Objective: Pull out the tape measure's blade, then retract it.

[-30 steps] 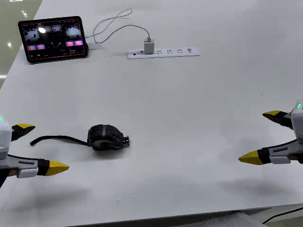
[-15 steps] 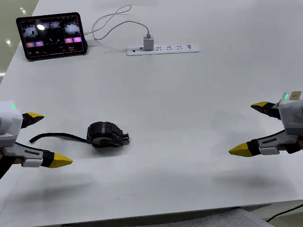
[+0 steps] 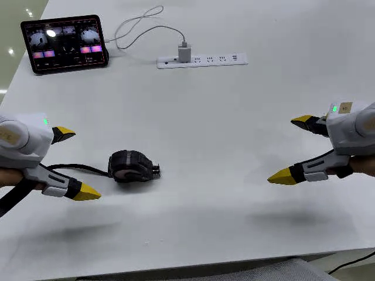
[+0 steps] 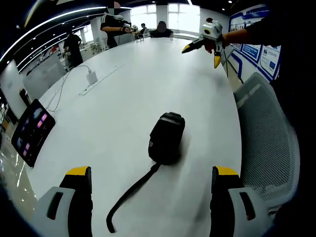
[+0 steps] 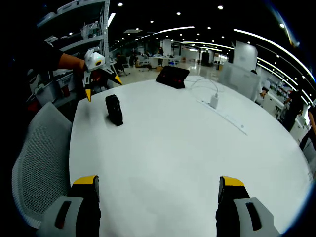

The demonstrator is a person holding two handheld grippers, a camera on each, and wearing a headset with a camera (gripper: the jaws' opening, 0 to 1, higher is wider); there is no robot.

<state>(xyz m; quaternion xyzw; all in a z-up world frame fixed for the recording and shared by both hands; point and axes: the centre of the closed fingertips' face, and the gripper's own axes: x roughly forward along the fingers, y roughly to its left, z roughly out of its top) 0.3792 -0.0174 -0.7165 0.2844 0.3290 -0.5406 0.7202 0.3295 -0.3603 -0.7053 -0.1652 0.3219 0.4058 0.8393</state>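
Where it lies, tape measure (image 3: 132, 167) points right, strap (image 3: 82, 169) trailing left.

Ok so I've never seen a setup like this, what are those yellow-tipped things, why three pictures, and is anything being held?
There's no robot: a person holds a two-jaw gripper in each hand. The left gripper and right gripper both stand open above a white table, holding nothing. The wide picture comes from a headset camera looking down; the two round ones come from cameras riding on the grippers, looking along their jaws. On the table lies a black tape measure with a strap, just ahead of the left gripper. Farther off are a tablet and a power strip with a charger plugged in.
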